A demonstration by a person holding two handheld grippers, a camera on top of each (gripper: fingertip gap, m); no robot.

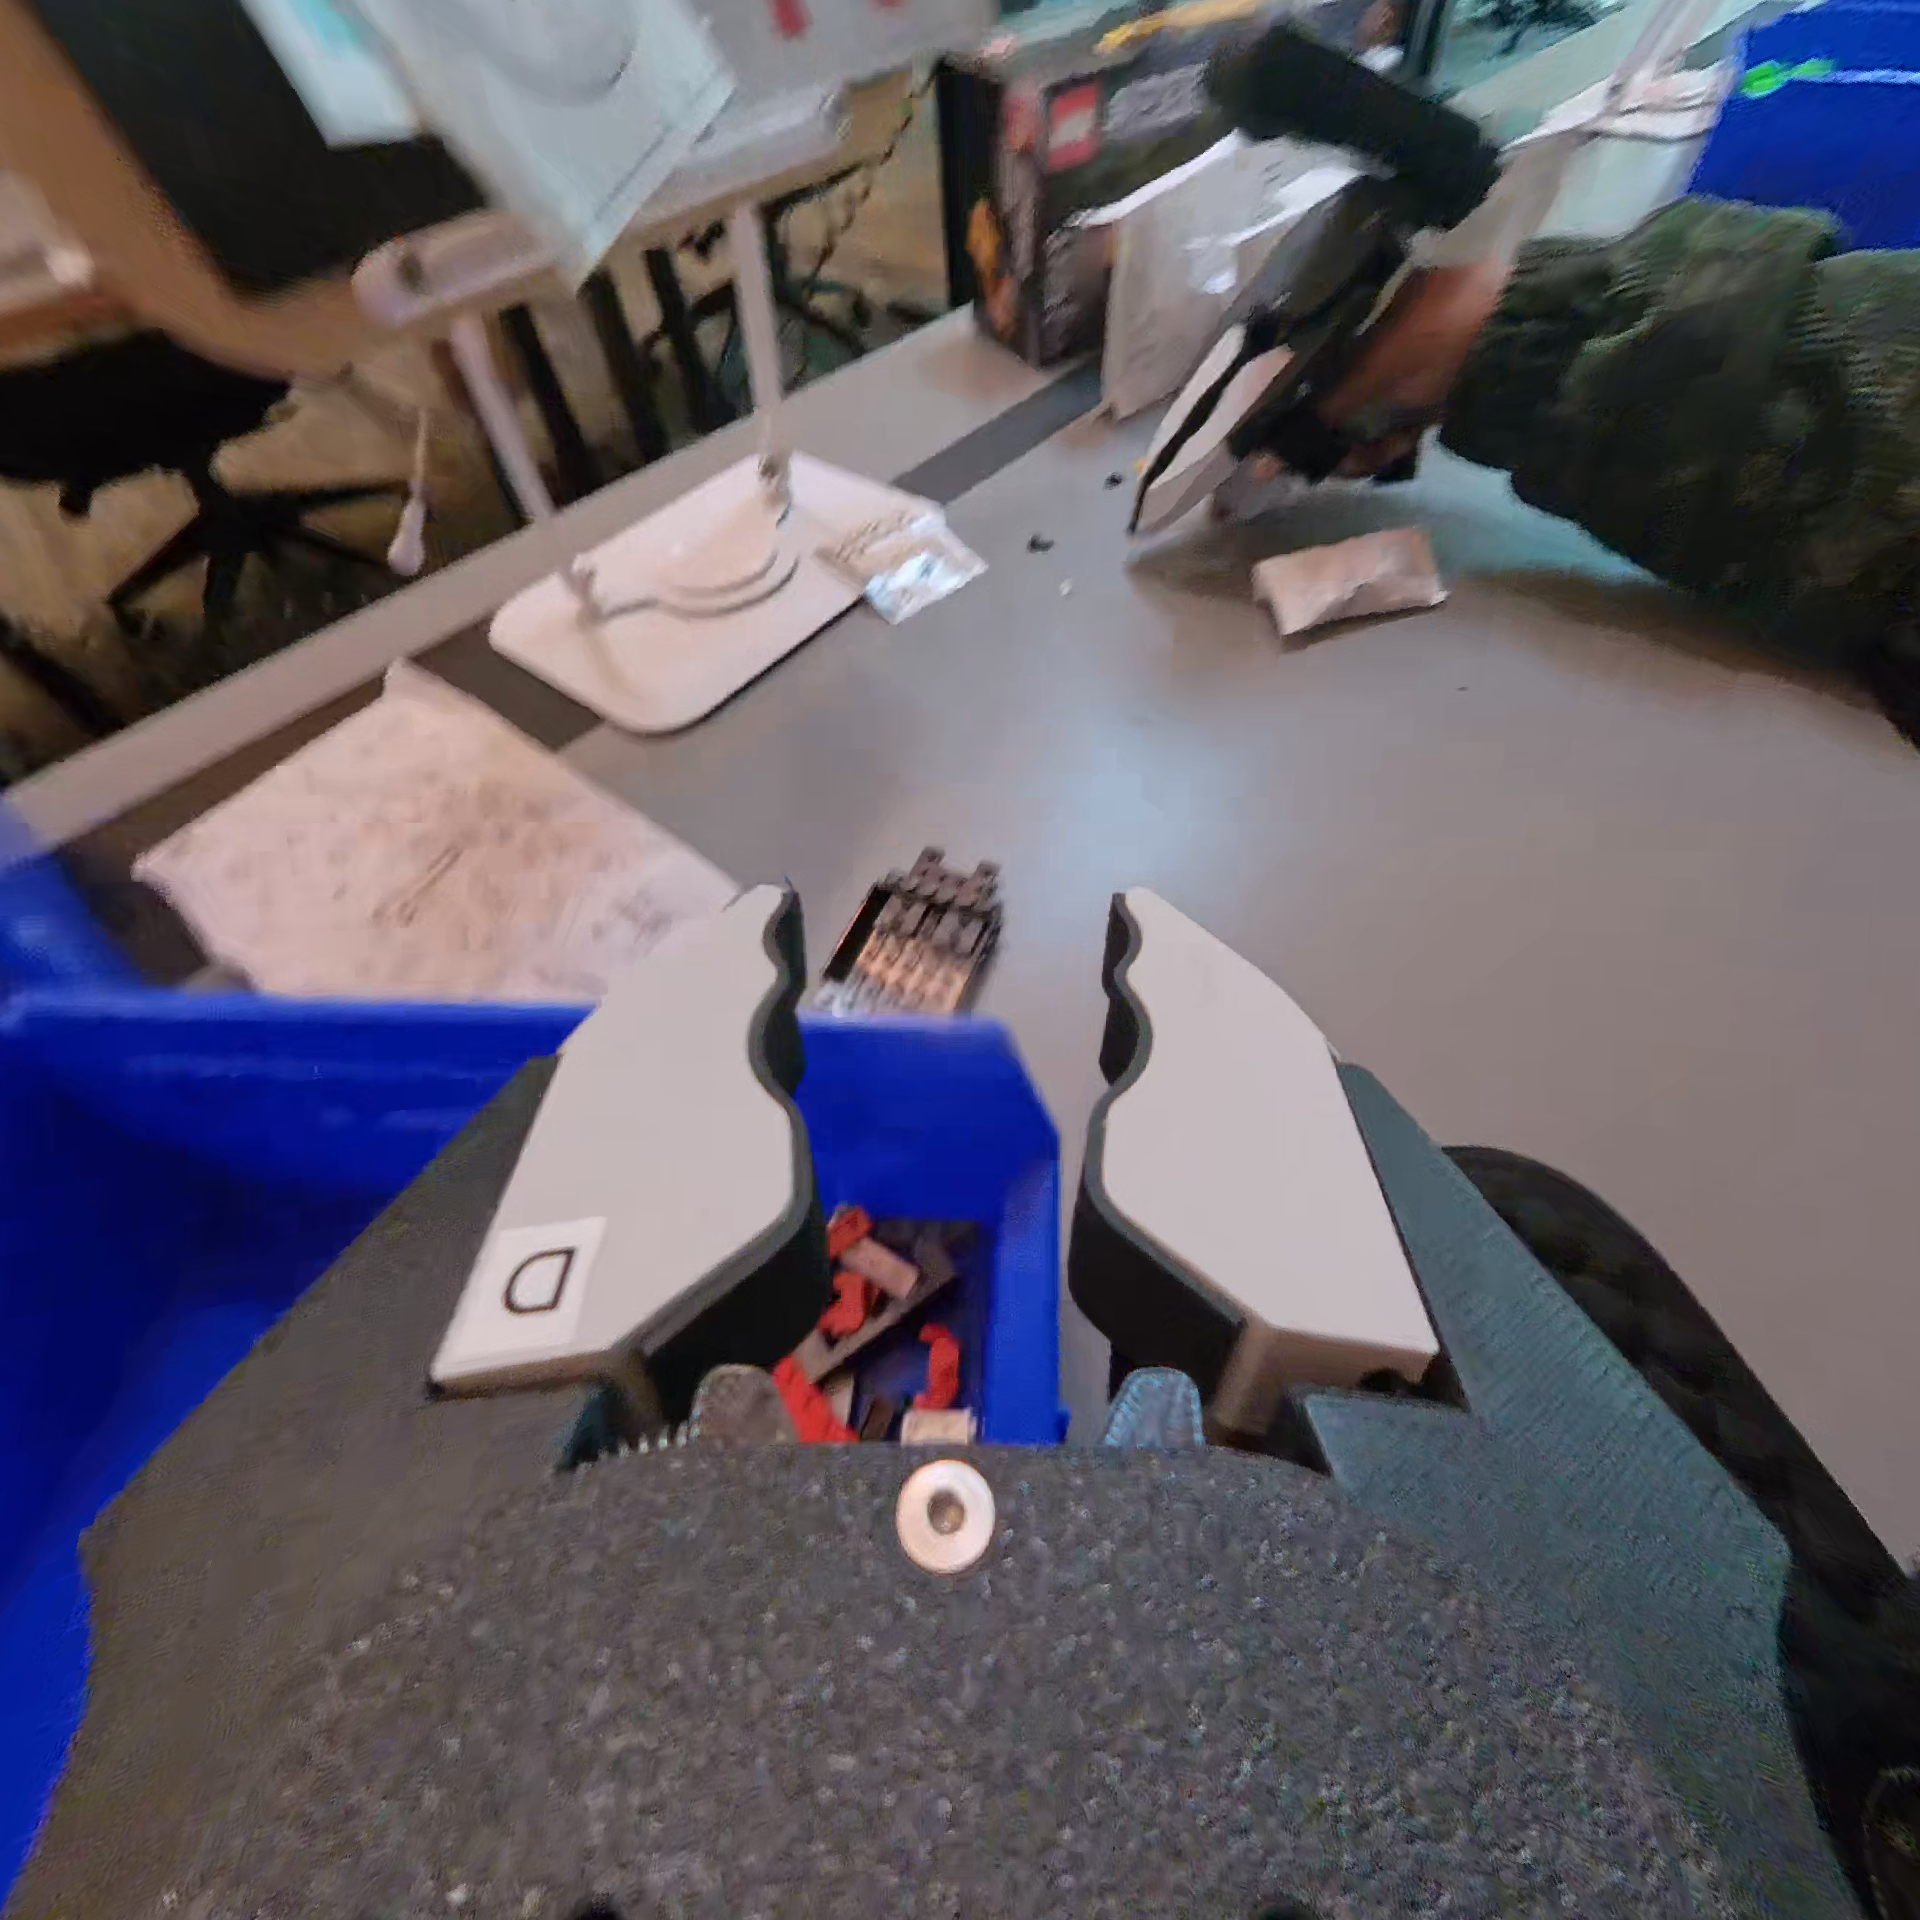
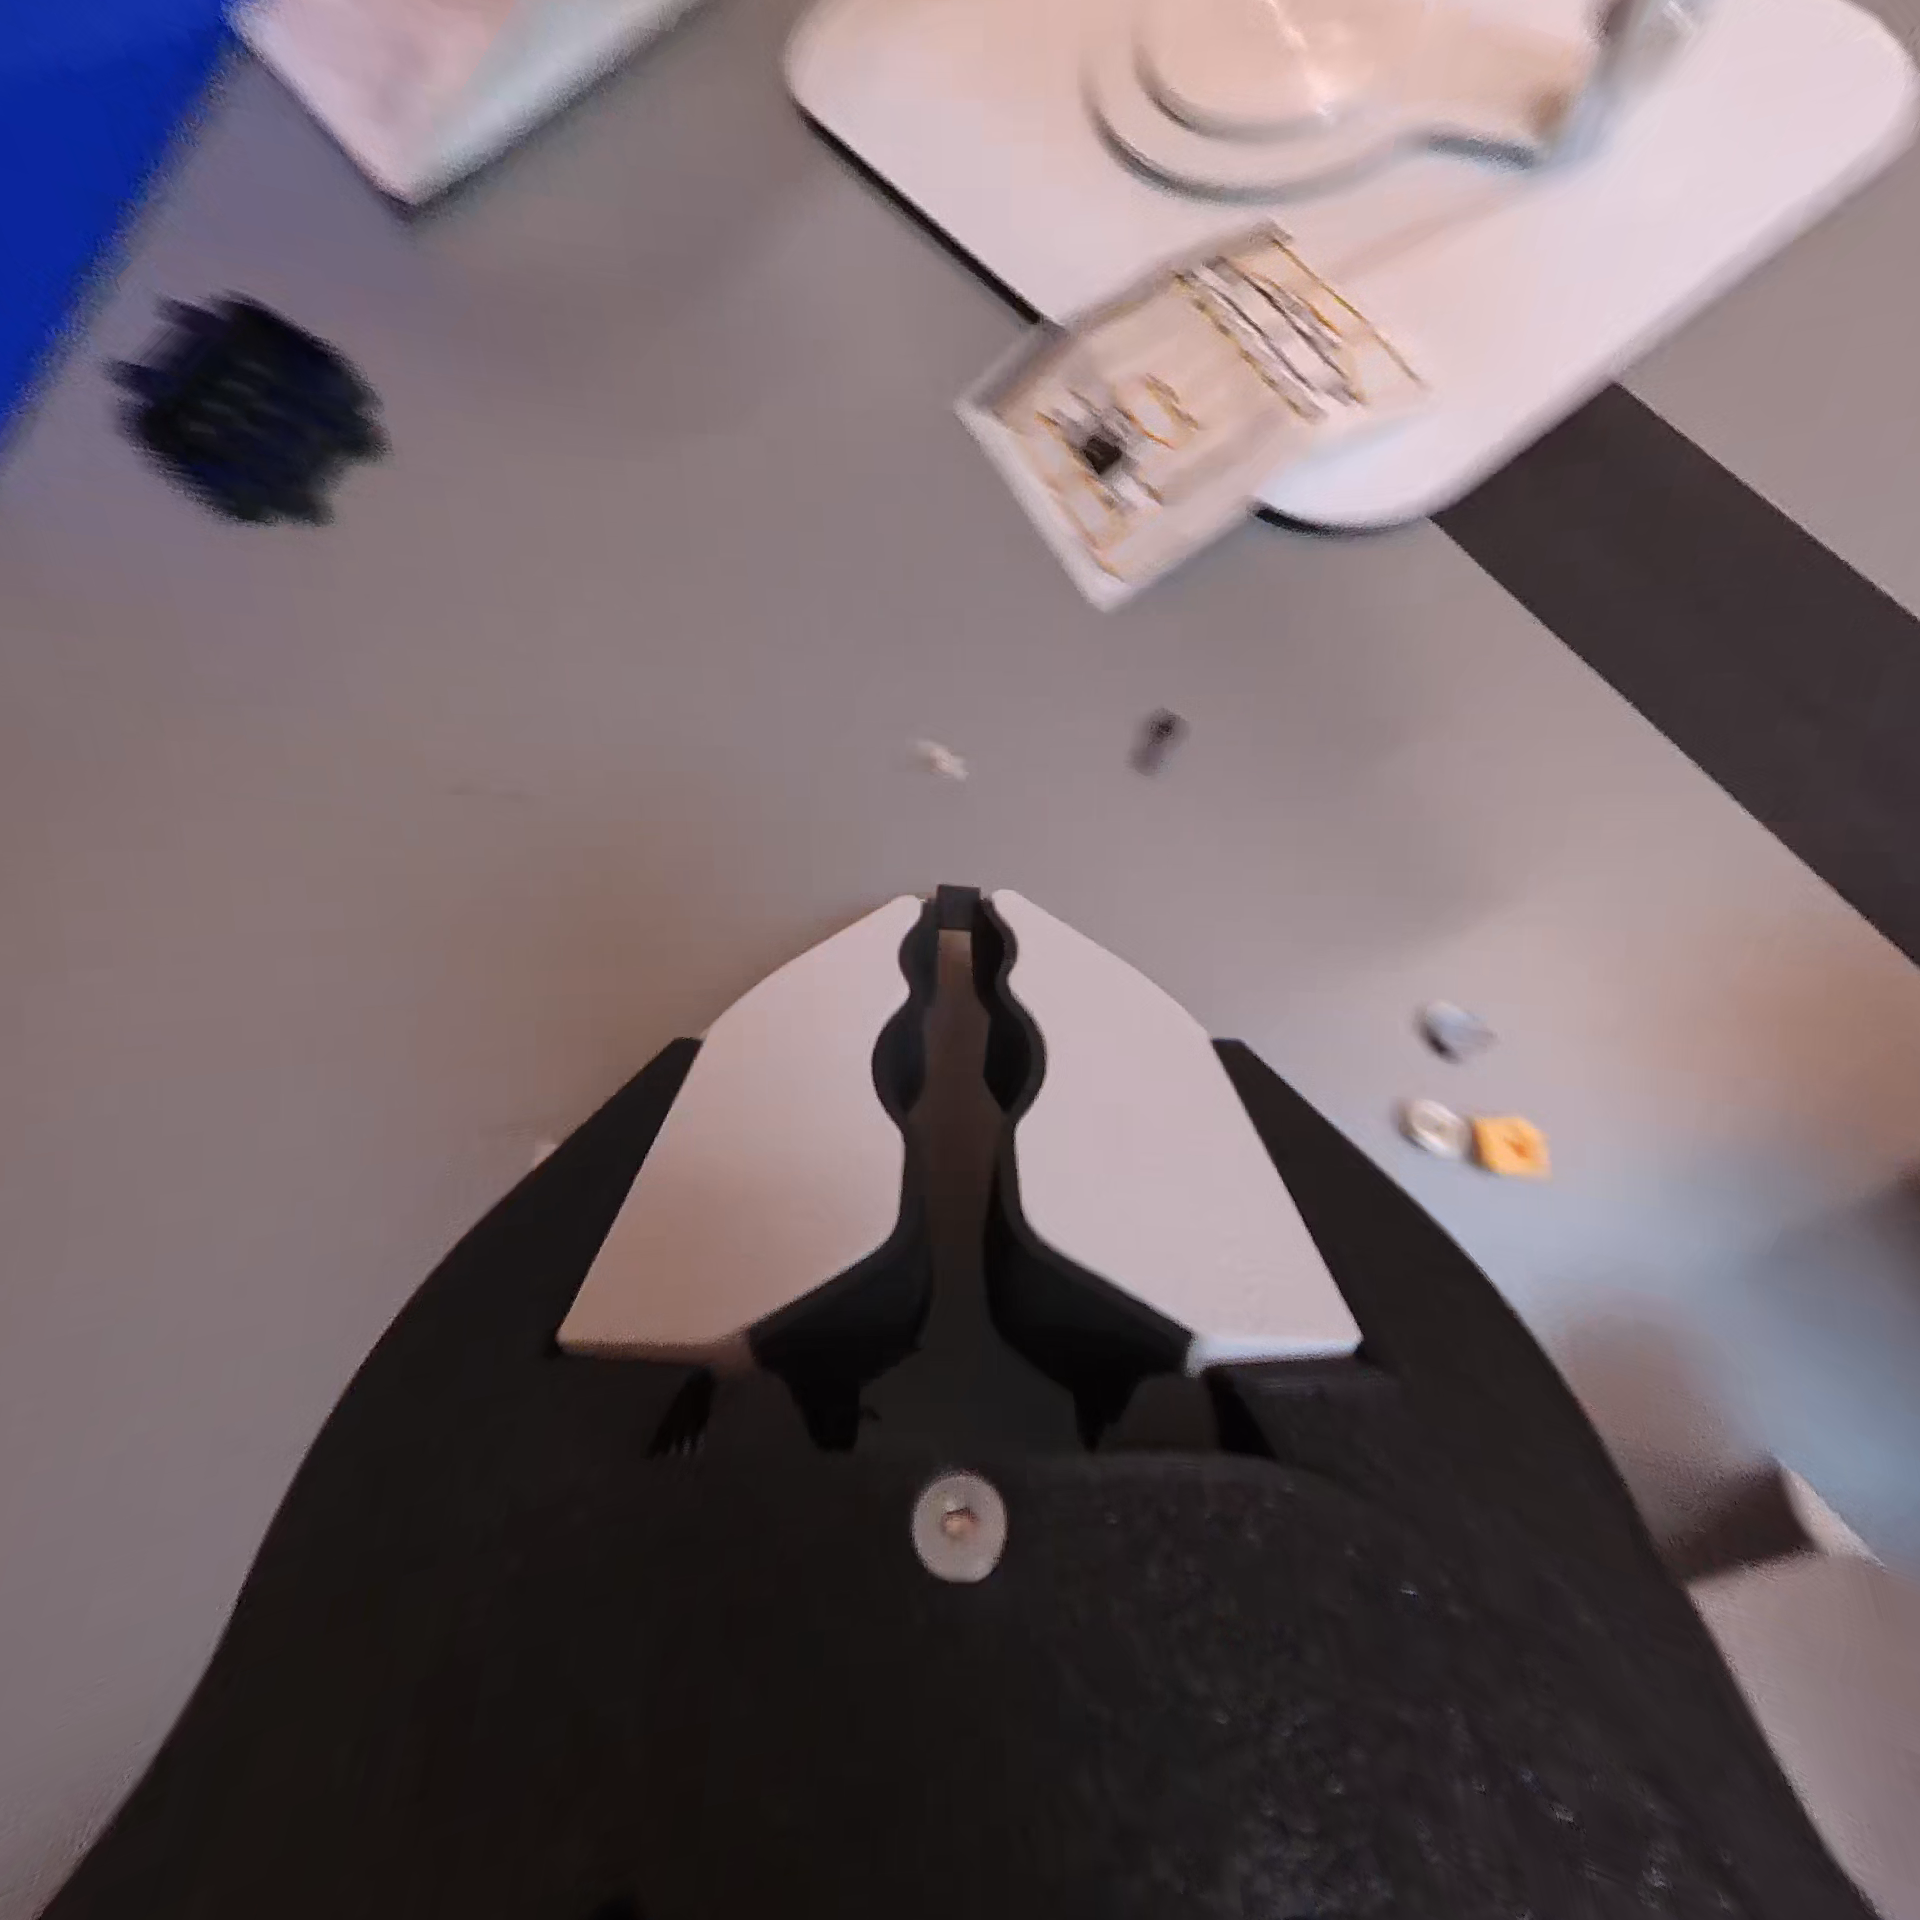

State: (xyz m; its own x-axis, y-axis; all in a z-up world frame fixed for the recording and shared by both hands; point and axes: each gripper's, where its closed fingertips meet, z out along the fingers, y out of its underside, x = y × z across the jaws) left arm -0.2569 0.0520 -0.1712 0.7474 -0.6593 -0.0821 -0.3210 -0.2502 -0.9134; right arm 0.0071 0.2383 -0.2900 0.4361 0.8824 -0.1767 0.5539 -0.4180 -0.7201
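My left gripper (image 1: 951,914) is open and empty above the corner of a blue bin (image 1: 914,1091) that holds several red and dark bricks (image 1: 883,1320). Just beyond its fingertips a dark brick assembly (image 1: 920,940) lies on the grey table (image 1: 1351,883). My right gripper (image 2: 954,902) is shut on a small black piece (image 2: 954,906) pinched at its tips, held over the table. It also shows far off in the left wrist view (image 1: 1184,478), held by a hand near the table's back. The dark assembly appears blurred at the left of the right wrist view (image 2: 249,410).
A white monitor base (image 1: 675,613) (image 2: 1455,208) stands at the back with a clear plastic bag (image 1: 904,561) (image 2: 1184,416) at its edge. Printed sheets (image 1: 416,883), a dark box (image 1: 1039,208) and a grey pouch (image 1: 1345,577) lie about. Small loose pieces (image 2: 1475,1138) sit at right. Tip to tip, the grippers are about 35 cm apart.
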